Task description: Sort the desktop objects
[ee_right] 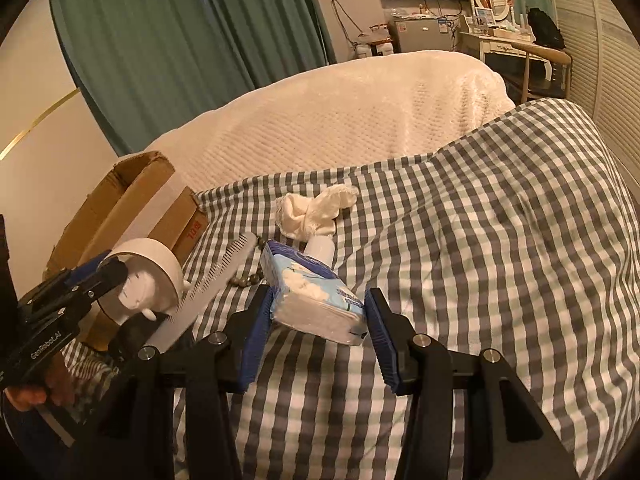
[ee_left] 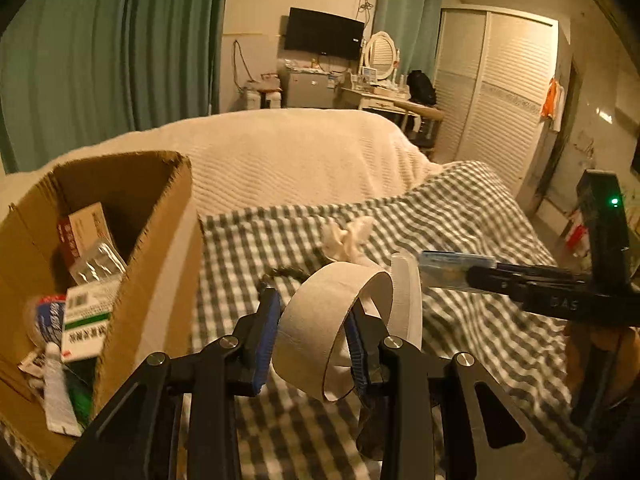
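In the left wrist view, my left gripper (ee_left: pixel 312 302) is shut on a white tape roll (ee_left: pixel 320 328), one blue pad outside the ring and the other inside it. The roll hangs above the checked cloth (ee_left: pixel 460 220). My right gripper (ee_right: pixel 318 294) is shut on a blue and white tissue pack (ee_right: pixel 316 300), lifted off the cloth. The left view shows that gripper (ee_left: pixel 476 274) at the right, with the pack (ee_left: pixel 452 268) sticking out of it. The left gripper (ee_right: pixel 108 276) and its roll (ee_right: pixel 156 276) appear at the left of the right view.
An open cardboard box (ee_left: pixel 160 240) at the left holds medicine packets and a tube. On the cloth lie a white comb (ee_right: pixel 224 280), a string of beads (ee_right: pixel 248 279), a white bottle (ee_right: pixel 320 248) and a crumpled white sock (ee_right: pixel 316 210). A cream blanket (ee_right: pixel 340 120) covers the bed behind.
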Demonstrator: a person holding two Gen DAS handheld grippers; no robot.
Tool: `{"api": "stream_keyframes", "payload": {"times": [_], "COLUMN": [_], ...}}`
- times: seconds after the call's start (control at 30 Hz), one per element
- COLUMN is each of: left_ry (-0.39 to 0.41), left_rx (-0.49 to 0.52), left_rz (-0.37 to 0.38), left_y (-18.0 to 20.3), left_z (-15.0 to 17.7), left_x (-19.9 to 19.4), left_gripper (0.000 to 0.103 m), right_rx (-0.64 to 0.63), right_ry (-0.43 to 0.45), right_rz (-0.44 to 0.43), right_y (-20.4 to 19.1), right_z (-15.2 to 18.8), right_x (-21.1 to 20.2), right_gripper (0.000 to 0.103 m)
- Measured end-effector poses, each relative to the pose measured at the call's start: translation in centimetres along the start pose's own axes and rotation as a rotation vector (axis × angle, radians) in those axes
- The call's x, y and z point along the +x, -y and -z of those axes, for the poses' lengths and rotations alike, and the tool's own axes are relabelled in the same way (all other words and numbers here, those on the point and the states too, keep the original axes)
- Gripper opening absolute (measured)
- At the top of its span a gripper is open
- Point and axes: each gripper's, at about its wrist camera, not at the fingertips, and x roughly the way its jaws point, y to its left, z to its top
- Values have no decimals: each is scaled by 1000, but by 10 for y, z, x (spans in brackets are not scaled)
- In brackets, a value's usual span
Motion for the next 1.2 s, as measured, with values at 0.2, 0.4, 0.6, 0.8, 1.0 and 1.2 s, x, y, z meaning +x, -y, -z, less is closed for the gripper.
{"api": "stream_keyframes", "payload": {"times": [0.2,0.4,0.6,0.8,1.0,1.2], "left_ry": [-85,-115,-195,-330,-272,-165], "left_rx": [-37,8,-36,-110,-77,-56], "left_rz": [139,141,58,7,-13,-50], "left_y": [9,18,0,-18,-10,-1], "left_z": [18,26,31,50,42,28], "left_x": [10,17,41,70,49,6], "left_gripper": [91,91,91,69,67,67], "right_rx": [-1,7,14,12,14,22], "right_ry": [-11,-13,-26,-42,-42,-22], "right_rz": [1,11,13,10,6,-20], "right_y": [-4,-2,0,-3,-3,-5], "right_z": [6,10,13,17,18,15], "right_x": [-5,-9,-8,-2,-2,-9], "right_gripper": [47,47,47,47,47,47]}}
